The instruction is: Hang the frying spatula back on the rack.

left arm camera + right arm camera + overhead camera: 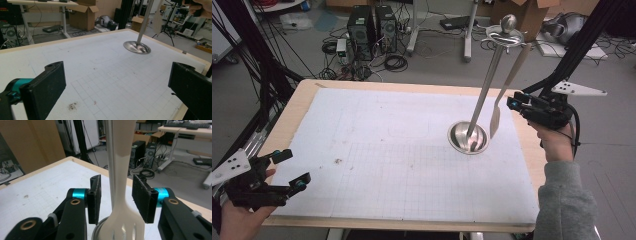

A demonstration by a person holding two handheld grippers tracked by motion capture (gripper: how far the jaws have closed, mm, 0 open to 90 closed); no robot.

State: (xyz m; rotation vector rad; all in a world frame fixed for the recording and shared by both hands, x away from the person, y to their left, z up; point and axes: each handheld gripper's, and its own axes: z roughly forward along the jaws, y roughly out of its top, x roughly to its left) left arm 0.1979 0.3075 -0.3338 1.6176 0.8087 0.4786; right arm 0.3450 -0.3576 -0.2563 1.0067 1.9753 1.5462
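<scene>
White gridded mat (402, 150), steel stand (484, 95), cream fork (125, 202) between parted right gripper (116, 200) jaws, left gripper (117, 85) agape.

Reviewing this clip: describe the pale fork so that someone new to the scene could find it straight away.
Start at the white gridded mat on the wooden table, then go to the steel stand rising from a round base near its right edge. The fork hangs from the stand's top ring, tines down, between the open jaws of the right gripper. It is cream and matte, whereas the pole beside it is shiny metal.
</scene>
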